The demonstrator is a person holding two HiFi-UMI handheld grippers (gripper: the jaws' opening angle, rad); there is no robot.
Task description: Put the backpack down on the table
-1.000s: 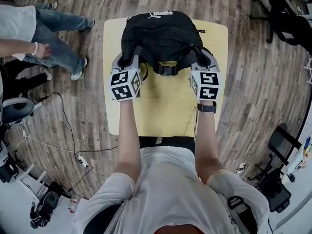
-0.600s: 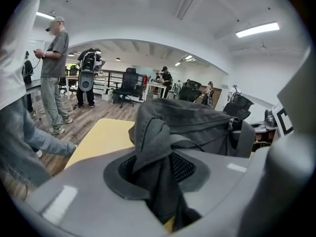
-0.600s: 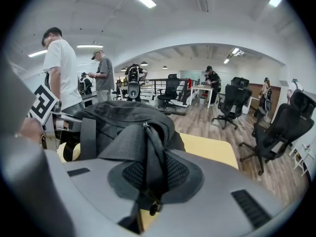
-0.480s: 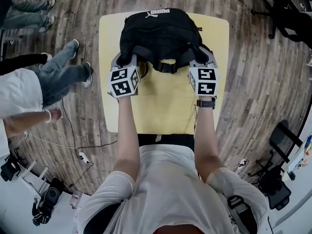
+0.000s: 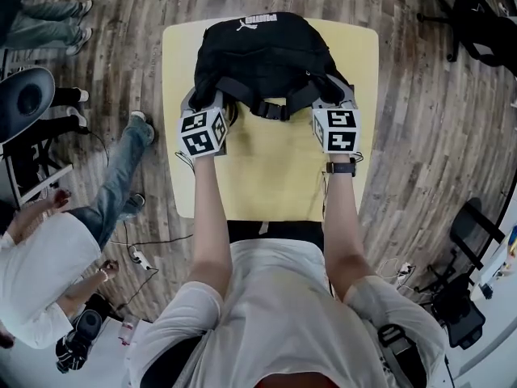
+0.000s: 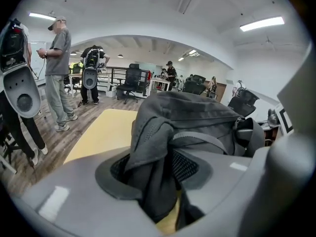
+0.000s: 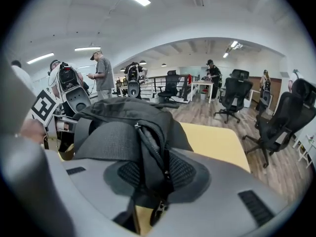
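A black backpack (image 5: 266, 55) lies on the far half of the yellow table (image 5: 275, 168). My left gripper (image 5: 212, 102) is at its near left corner and my right gripper (image 5: 327, 95) at its near right corner. In the left gripper view a fold of dark fabric (image 6: 153, 152) hangs loosely between the jaws, with a gap down to the table. The right gripper view shows a zipper seam (image 7: 155, 157) lying between the jaws, also with a gap. Both grippers' jaws have just been opening, with the fabric still between them.
A person (image 5: 48, 257) in a white shirt and jeans walks on the wood floor to the left of the table. A grey chair (image 5: 24, 103) stands at the far left, black office chairs (image 5: 485, 23) at the right. Cables (image 5: 133, 257) lie on the floor.
The backpack and both grippers have sunk onto the table and shifted slightly toward its far edge. The person at the left has walked nearer, down the picture.
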